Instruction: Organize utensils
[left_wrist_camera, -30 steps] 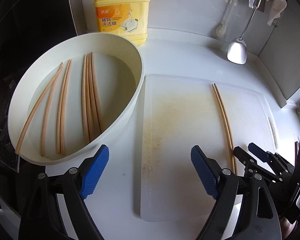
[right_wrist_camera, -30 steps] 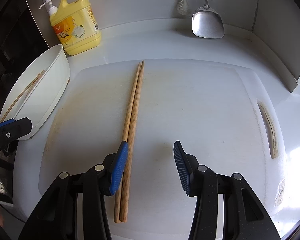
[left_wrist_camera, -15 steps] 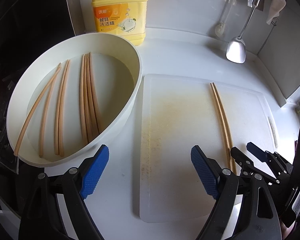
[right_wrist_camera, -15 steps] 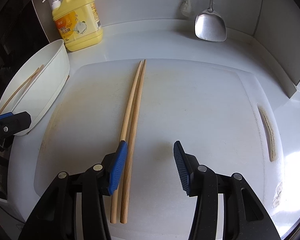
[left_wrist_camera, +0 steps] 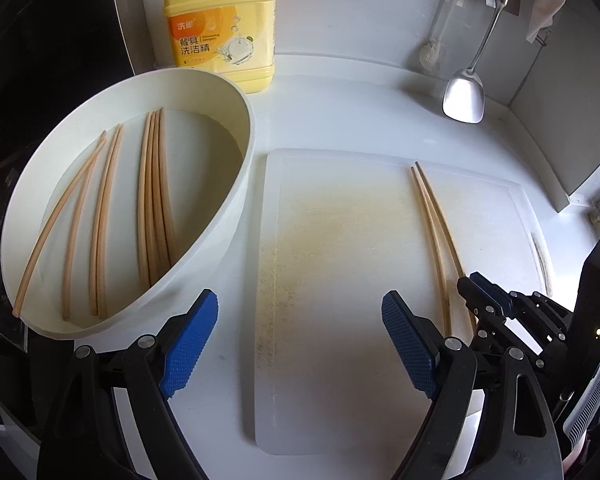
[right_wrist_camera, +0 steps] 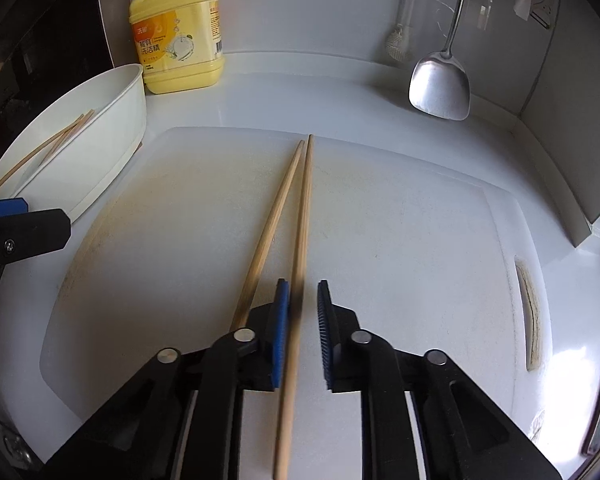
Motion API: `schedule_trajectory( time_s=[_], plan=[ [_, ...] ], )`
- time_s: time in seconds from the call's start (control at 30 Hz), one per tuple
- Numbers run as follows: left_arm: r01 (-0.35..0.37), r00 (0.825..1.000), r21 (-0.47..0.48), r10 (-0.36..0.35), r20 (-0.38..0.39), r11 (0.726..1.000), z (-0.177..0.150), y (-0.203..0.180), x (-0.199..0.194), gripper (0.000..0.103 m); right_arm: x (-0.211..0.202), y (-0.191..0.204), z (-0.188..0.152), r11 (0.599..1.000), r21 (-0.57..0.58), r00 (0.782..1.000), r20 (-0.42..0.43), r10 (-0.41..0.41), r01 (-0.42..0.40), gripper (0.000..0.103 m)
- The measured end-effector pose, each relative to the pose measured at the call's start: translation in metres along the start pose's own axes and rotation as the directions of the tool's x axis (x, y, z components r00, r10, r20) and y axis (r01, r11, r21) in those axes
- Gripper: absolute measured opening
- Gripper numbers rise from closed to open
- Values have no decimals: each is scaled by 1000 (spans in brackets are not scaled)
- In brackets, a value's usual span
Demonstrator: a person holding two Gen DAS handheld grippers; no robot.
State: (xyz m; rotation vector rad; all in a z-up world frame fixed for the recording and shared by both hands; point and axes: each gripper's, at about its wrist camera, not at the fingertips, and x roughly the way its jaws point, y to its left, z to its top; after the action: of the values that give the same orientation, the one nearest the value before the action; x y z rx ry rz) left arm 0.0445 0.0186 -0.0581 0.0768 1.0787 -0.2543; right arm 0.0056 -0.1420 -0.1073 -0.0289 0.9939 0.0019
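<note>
Two wooden chopsticks lie on the white cutting board, also seen in the left wrist view. My right gripper is nearly closed around the right chopstick; a small gap shows beside it, and the left chopstick passes outside the left finger. My left gripper is open and empty over the counter between the white oval basin and the board. Several chopsticks lie in the basin.
A yellow dish soap bottle stands at the back behind the basin. A metal spatula hangs against the back wall. The board has a handle slot at its right side.
My right gripper's jaws have narrowed from wide open to nearly shut around one chopstick, and the two chopsticks have spread apart at the near end. The left gripper has barely moved.
</note>
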Motion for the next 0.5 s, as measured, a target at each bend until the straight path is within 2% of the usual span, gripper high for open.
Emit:
schedule_trajectory(
  time_s=[0.17,0.5],
  plan=[
    [22,1000,2,-22,11,1000,2,-19,9,83,0,-12,-1,1000,5,1000,11,25,-25,7],
    [20,1000,34,-20,13,999,3,-64,34,83,-5,-58,-12,999,43,1000,27,2,-3,7]
  ],
)
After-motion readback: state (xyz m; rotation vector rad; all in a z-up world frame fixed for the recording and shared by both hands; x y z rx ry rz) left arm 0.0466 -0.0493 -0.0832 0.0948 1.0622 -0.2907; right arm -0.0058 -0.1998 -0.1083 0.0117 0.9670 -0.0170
